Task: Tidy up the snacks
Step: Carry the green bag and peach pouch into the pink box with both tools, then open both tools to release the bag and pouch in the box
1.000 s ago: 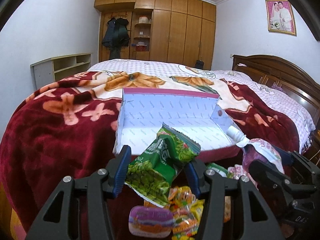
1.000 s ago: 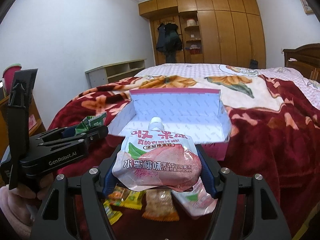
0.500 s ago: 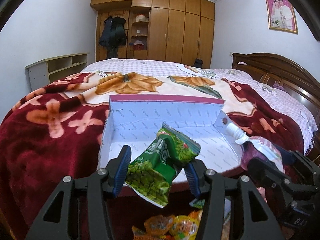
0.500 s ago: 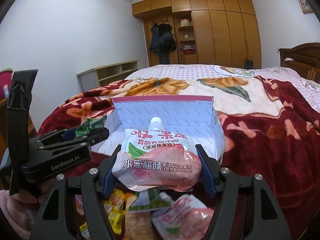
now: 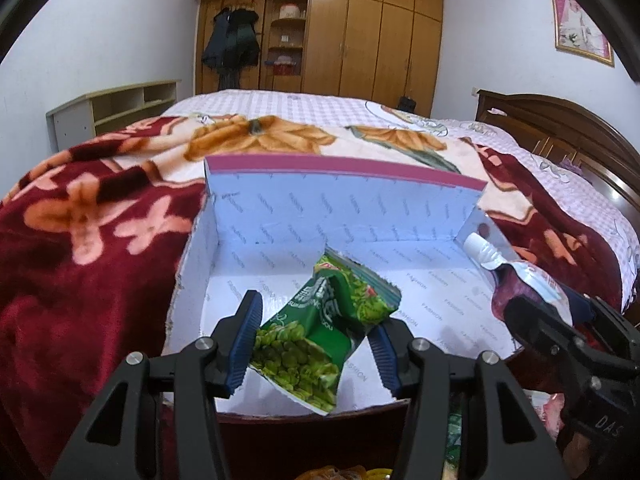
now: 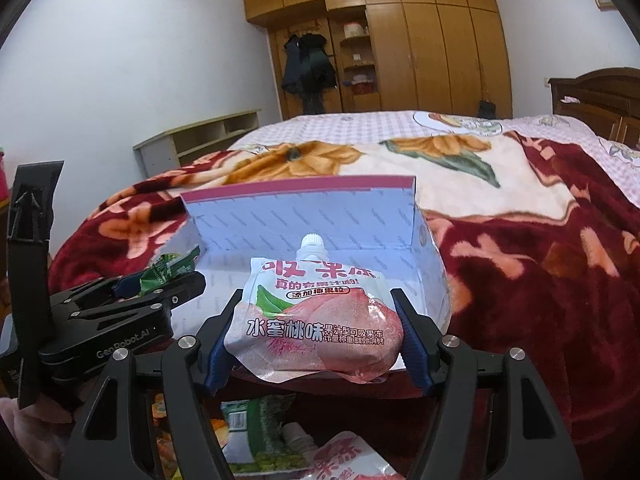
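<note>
Right now the left gripper (image 5: pixel 316 344) is clamped on a green pea snack packet (image 5: pixel 320 344), its blue pads pressing the packet's two sides; the packet hangs tilted, printed peas at the bottom and its crimped top edge pointing away. It is held over the near left part of an open cardboard box (image 5: pixel 344 208), whose pale, printed inside has a pink strip along the top of the far wall.

Beside it, the right gripper (image 6: pixel 316 332) grips a pink peach jelly pouch (image 6: pixel 316 320) across its width, white screw cap upright and pointing toward the box's back wall. This pouch sits over the near right part of the same box; from the left wrist view its cap shows close to the box's right wall.

That box lies on a dark red flowered blanket (image 5: pixel 80 280) near the front edge of the bed (image 6: pixel 400 120). Below the front edge more snack packets (image 6: pixel 256 432) lie in a loose heap, partly hidden by the gripper frames, among them a second pink pouch (image 6: pixel 344 460).

Behind the bed stand a wooden wardrobe (image 5: pixel 360 40) with dark coats (image 5: pixel 232 44) hanging on it and a low pale shelf unit (image 5: pixel 116 108) by the left wall.
</note>
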Action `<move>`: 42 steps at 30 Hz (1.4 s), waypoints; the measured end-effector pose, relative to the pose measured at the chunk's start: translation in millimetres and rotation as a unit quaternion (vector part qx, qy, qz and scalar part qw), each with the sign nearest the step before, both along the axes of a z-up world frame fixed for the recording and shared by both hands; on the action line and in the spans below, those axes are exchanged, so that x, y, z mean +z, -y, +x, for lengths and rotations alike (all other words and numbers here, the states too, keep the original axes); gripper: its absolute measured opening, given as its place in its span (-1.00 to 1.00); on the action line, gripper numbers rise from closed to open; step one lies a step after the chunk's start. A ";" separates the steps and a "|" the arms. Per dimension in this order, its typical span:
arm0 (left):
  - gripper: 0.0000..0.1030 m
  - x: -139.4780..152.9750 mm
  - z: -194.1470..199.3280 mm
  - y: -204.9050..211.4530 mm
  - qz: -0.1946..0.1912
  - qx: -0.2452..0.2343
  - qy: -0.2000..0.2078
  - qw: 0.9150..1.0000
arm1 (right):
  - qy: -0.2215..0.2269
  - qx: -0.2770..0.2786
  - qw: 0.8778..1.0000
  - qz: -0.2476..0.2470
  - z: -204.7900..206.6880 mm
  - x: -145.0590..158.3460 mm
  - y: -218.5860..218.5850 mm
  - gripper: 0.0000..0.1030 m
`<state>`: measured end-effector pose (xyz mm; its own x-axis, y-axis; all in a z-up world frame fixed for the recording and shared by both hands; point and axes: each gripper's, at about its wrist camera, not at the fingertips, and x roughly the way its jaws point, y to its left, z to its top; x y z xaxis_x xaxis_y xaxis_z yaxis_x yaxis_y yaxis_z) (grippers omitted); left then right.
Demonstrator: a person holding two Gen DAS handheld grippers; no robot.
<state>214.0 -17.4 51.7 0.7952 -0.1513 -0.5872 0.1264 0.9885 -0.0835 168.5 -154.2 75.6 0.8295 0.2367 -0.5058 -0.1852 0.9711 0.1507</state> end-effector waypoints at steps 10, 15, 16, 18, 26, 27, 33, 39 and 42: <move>0.06 -12.8 13.1 2.6 -0.001 -0.010 -0.022 1.000 | -0.015 -0.010 1.000 -0.012 11.9 -9.3 -4.6 0.36; 0.07 -13.0 15.4 1.3 -0.005 -0.014 -0.025 1.000 | -0.026 -0.019 0.999 -0.013 17.2 -12.1 -3.0 0.36; 0.07 -13.0 15.5 0.9 -0.006 -0.015 -0.025 1.000 | -0.029 -0.020 0.999 -0.013 18.0 -12.5 -2.5 0.36; 0.07 -12.5 16.1 1.5 -0.004 -0.018 -0.022 1.000 | -0.034 -0.022 0.999 -0.012 19.1 -12.9 -3.5 0.36; 0.28 -11.1 18.0 8.8 0.009 -0.030 -0.020 0.999 | -0.042 -0.026 0.999 -0.015 23.3 -13.9 -4.5 0.37; 0.33 -10.5 17.6 9.5 0.010 -0.030 -0.019 0.999 | -0.044 -0.026 0.999 -0.016 23.9 -14.3 -4.3 0.38; 0.42 -8.1 15.7 11.4 0.013 -0.024 -0.023 0.999 | -0.045 -0.017 0.999 -0.018 24.1 -15.9 -5.6 0.59; 0.42 1.1 9.5 9.8 0.022 -0.009 -0.010 1.000 | -0.043 -0.018 0.999 0.001 22.9 -14.0 1.5 0.59; 0.42 2.9 6.9 8.1 0.027 -0.005 -0.009 1.000 | -0.040 -0.023 0.999 0.003 20.0 -11.8 2.8 0.59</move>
<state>220.9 -25.5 54.7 0.7828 -0.1261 -0.6093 0.1348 0.9904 -0.0317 188.5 -157.0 63.8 0.7966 0.2029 -0.5695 -0.1278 0.9772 0.1694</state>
